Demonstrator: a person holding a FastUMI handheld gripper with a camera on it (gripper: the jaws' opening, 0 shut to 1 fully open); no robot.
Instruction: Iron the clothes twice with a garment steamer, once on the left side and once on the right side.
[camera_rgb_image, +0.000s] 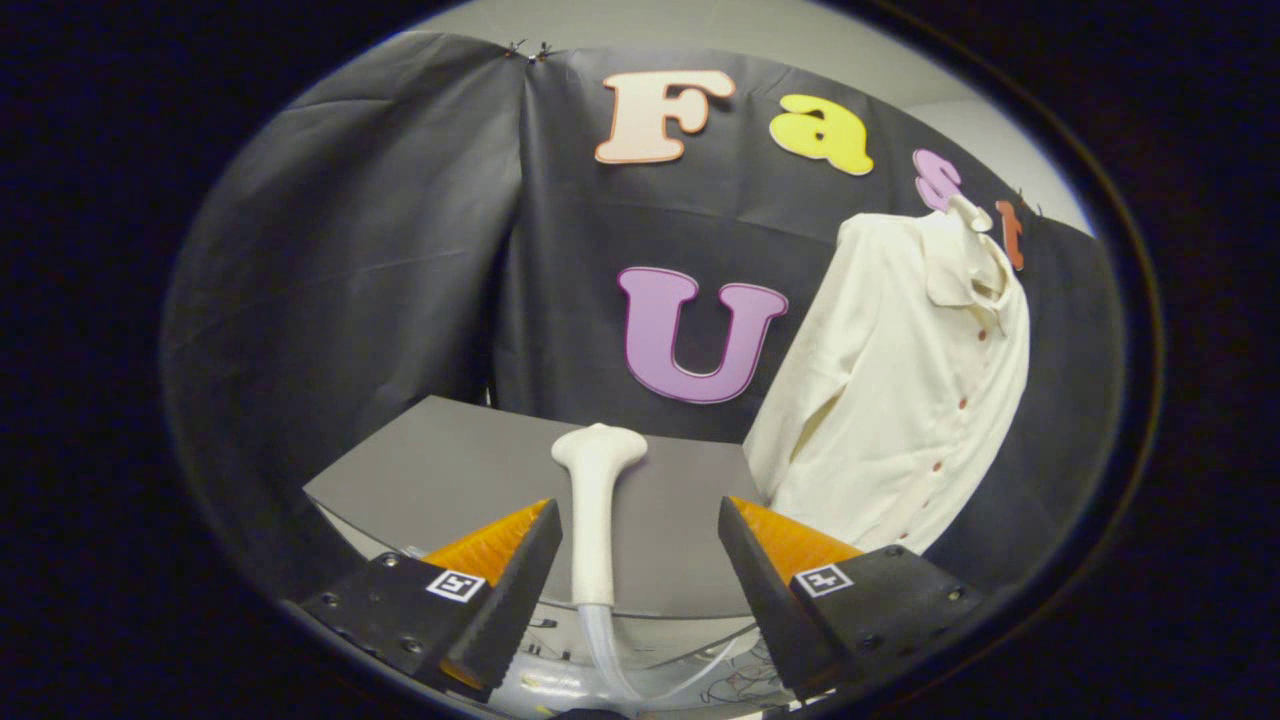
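Gripper (640, 520) fingers spread wide, gripping nothing. Steamer head (597, 500) lies between them on the grey table (450, 470) (clear hose trailing below). Cream shirt (900, 390) hangs beyond, right of the fingers.

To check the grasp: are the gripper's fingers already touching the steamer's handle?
Apart. In the gripper view the gripper is open, and the steamer handle stands between the fingers with table visible on both sides.

No readable text or labels
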